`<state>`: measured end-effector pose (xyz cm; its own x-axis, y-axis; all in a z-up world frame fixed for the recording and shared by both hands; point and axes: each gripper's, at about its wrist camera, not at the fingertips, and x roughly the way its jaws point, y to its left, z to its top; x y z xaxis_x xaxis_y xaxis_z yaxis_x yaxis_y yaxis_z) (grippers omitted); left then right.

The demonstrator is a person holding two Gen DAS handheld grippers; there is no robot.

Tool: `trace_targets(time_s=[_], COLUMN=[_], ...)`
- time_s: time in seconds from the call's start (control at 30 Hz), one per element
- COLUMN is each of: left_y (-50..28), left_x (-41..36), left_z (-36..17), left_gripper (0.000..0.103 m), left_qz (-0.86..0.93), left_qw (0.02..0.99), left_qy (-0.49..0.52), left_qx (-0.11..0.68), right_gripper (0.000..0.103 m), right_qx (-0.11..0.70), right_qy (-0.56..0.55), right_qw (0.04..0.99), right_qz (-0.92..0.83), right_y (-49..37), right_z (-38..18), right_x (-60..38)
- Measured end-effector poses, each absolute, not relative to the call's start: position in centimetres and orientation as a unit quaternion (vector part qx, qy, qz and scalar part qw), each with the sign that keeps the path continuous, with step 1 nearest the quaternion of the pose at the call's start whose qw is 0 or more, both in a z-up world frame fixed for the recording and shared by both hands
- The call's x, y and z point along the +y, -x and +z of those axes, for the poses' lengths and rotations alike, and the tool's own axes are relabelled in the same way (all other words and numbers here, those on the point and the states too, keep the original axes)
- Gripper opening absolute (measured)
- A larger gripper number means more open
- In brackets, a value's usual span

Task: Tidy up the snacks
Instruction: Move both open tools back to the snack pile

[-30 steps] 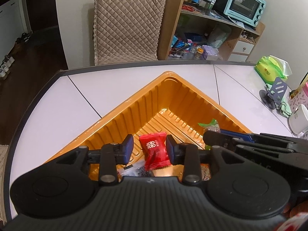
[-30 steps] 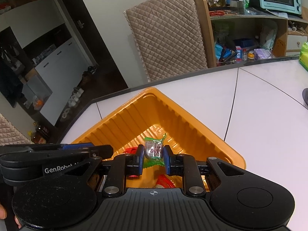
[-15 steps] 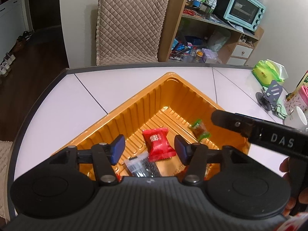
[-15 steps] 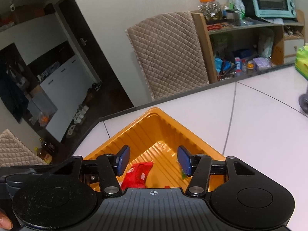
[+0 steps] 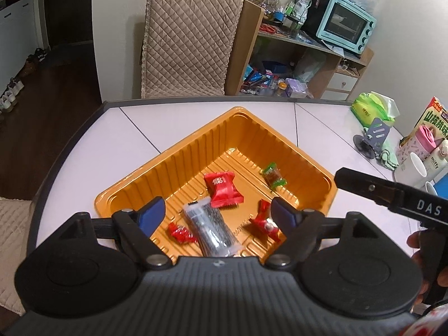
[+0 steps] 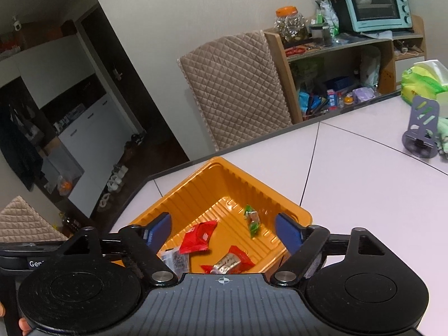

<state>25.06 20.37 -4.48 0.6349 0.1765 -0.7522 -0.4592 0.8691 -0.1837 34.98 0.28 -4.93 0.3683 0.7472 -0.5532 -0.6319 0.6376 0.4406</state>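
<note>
White tabletop (image 5: 92, 142) fills mid-frame, with the ribbed orange plastic tray (image 5: 173, 165) at centre holding five wrapped snacks, including the red square packet (image 5: 222, 189). Left gripper (image 5: 217, 214) and right gripper (image 6: 224, 231) have just been opening, nothing between them. No loose snacks visible, so probably nearly done.

The far corner of the orange tray (image 5: 179, 154) is bare, while wrapped snacks (image 5: 222, 190) crowd its near half. White tabletop (image 5: 109, 145) lies free around the tray on its left and far sides. To the right, a grey stand (image 5: 373, 137), a green packet (image 5: 369, 109) and cups (image 5: 420, 165) block the table's edge.
</note>
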Motion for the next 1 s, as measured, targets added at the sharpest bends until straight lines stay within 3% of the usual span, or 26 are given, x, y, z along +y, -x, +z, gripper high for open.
trace_targets(time_s=[0.13, 1.0], left_y=[-23.4, -12.5], left_x=[19.5, 10.6], left_z=[-3.5, -1.8], left_gripper=[0.086, 0.091], left_qz=[0.18, 0.153], left_qw=[0.889, 0.883], left_qy=[0.18, 0.187], left_qx=[0.382, 0.403], right_gripper=[0.082, 0.084], right_qx=[0.38, 0.421], right_qy=[-0.088, -0.089], right_qw=[0.822, 0.832], right_qz=[0.415, 0.351], right_y=[-33.8, -22.3], right_z=[-4.2, -3.1], right_x=[-1.0, -12.1])
